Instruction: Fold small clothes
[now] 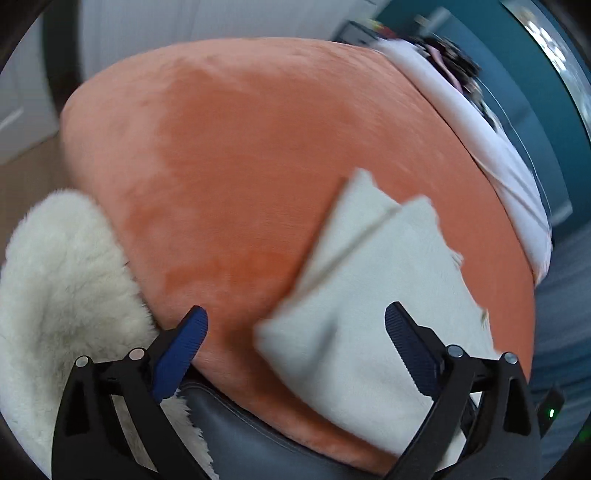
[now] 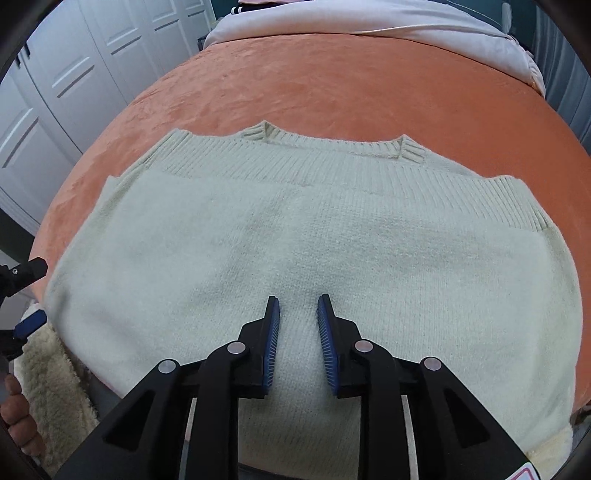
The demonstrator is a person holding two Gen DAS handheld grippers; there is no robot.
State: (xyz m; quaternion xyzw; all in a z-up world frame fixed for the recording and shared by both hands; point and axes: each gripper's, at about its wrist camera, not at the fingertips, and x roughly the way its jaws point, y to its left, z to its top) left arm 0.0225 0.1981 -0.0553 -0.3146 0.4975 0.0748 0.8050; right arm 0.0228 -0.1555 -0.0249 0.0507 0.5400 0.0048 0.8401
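A cream knitted sweater (image 2: 314, 236) lies flat on the orange blanket (image 2: 332, 85), ribbed edges at the far side. My right gripper (image 2: 298, 306) is just above its near middle, jaws a small gap apart, holding nothing. In the left wrist view the sweater (image 1: 369, 288) is blurred at the right, partly folded over itself. My left gripper (image 1: 295, 317) is wide open and empty at the sweater's near left corner. Its fingers (image 2: 31, 323) show at the left edge of the right wrist view.
A fluffy cream rug or throw (image 1: 62, 280) lies at the left, below the blanket edge. A white sheet (image 2: 369, 22) runs along the far side of the bed. White closet doors (image 2: 74, 74) stand at the left. A grey padded edge (image 1: 258, 443) is near me.
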